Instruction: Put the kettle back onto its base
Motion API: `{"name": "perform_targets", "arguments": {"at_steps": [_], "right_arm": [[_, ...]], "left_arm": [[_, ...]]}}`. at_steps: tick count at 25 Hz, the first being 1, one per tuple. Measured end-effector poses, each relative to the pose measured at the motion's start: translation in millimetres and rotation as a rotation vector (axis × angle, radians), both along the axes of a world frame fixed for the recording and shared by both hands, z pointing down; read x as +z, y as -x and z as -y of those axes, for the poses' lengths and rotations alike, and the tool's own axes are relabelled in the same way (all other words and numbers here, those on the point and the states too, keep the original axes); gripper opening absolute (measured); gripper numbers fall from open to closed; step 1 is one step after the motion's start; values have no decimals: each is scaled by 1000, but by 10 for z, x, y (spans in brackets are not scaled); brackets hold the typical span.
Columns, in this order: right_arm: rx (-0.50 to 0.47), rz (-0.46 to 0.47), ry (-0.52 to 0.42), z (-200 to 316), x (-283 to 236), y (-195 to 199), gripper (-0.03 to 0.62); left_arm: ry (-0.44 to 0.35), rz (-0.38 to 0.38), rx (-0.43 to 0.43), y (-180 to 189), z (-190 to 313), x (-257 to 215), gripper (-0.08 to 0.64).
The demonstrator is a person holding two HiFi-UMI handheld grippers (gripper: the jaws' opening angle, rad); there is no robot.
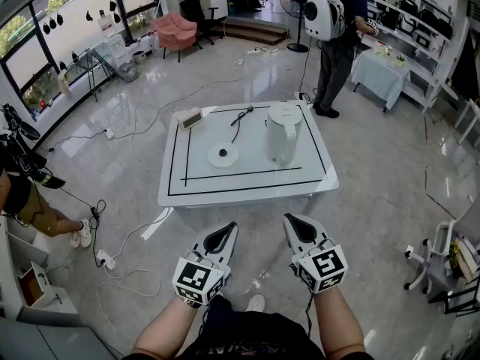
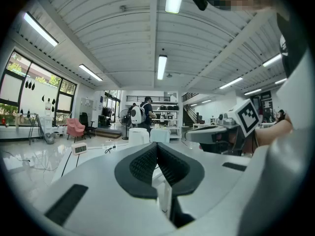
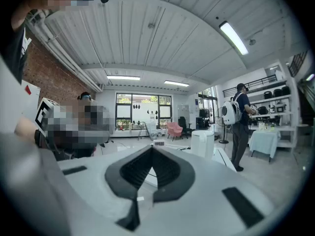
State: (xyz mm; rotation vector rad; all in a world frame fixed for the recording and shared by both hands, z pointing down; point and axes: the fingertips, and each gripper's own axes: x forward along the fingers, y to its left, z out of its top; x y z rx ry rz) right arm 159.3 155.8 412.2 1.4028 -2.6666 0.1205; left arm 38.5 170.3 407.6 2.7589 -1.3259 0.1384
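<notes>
Left gripper [image 1: 223, 238] and right gripper [image 1: 299, 229] both closed, empty, at six o'clock from the tabletop [image 1: 247, 190]; kettle [image 1: 283, 133] untouched.

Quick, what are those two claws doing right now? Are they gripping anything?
Left claw: closed, holding nothing.
Right claw: closed, holding nothing.

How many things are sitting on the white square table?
3: a tall white plastic kettle at the right, its round white base with a black cord in the middle, and a small white digital clock at the back left corner. Something small could hide behind the kettle.
</notes>
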Motion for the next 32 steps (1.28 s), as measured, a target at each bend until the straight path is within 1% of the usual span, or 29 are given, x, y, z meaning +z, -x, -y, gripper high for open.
{"name": "perform_targets", "arguments": {"at_steps": [10, 16, 19, 26, 32], "right_arm": [[-6, 20, 3, -37, -25, -42, 0], [-22, 29, -16, -33, -78, -34, 2], [-26, 32, -20, -9, -88, -41, 2], [-18, 48, -15, 142, -103, -16, 2], [-7, 65, -5, 466, -80, 47, 7]], "left_arm": [[-10, -16, 6, -63, -43, -72, 5], [-23, -14, -25, -41, 5, -117, 5], [-20, -18, -26, -46, 54, -117, 6], [-26, -34, -13, -17, 222, -149, 6], [-17, -49, -19, 96, 573, -107, 14]]}}
